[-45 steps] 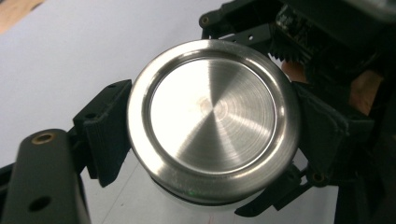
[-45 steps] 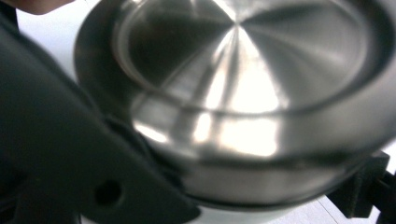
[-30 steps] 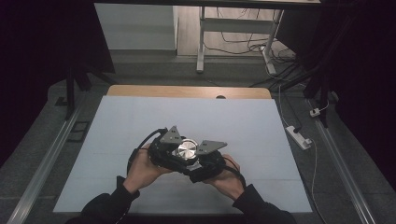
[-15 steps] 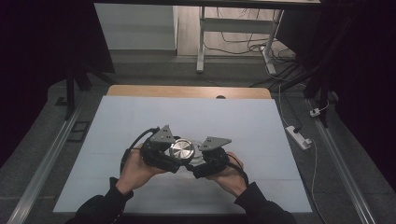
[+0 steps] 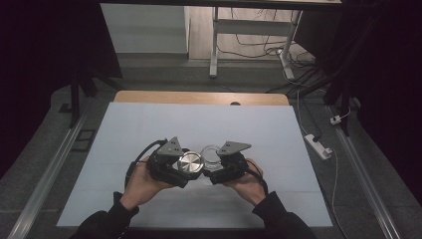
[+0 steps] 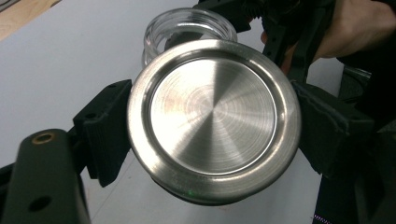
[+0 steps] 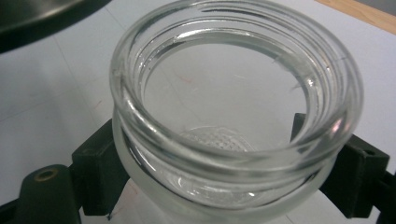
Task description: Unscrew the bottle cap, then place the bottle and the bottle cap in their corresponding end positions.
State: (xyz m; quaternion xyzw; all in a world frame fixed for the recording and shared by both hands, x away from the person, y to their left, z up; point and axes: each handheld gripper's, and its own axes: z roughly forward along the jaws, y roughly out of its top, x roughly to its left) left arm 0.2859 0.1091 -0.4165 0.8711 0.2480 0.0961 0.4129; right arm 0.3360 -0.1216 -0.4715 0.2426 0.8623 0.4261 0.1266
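A pale grey-white sheet covered the worktop (image 5: pixel 149 124), leaving a strip of bare wood along the far edge. The room around it was dark, with grey carpet, metal rails on the floor to left and right, a white frame leg beyond the far edge, loose cables, and a white power strip (image 5: pixel 317 145) on the floor to the right. No brand, label or writing could be read on any item.

The left tool (image 5: pixel 185 168), held over the near middle of the sheet, gripped a round lid (image 5: pixel 191 162) across its rim with both jaws pressed to its sides. The lid (image 6: pixel 212 119) was brushed steel, its flat face ringed with fine concentric marks inside a raised, rounded border.

The right tool (image 5: pixel 215 167), just right of the left one, was closed on a low jar (image 5: pixel 211 155) of clear glass. The jar (image 7: pixel 236 154) was empty, with a thick rolled lip, a threaded neck and a patterned base; it sat upright between the jaws, open, just beside the lid.
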